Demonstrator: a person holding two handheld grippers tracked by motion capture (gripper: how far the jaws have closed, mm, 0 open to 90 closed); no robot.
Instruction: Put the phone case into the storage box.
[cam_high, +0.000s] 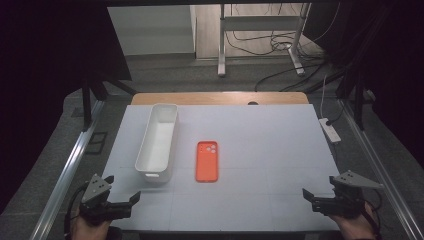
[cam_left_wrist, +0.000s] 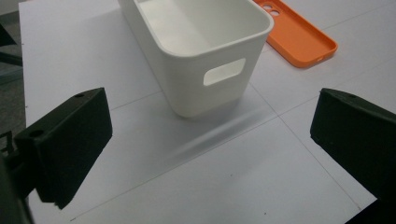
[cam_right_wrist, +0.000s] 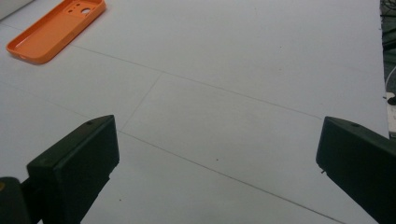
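The orange phone case (cam_high: 207, 161) lay flat near the middle of the desk (cam_high: 280, 150), its hollow side up and its camera cutout at the far end. Just to its left, a little apart from it, stood the white bin (cam_high: 158, 141), long and narrow, running away from the person, with a handle slot in its near end wall. In the left claw view the bin (cam_left_wrist: 205, 56) sat straight ahead between the two black jaws, with the case (cam_left_wrist: 299, 39) behind it to the right; in the right claw view the case (cam_right_wrist: 56, 29) lay off at the upper left.

The left claw (cam_high: 124, 196) rested at the near left corner of the desk, its jaws spread wide with nothing between them. The right claw (cam_high: 309, 196) was at the near right corner, well apart from the case, likewise gaping and empty. A white power strip (cam_high: 330, 129) lay off the desk's right edge.
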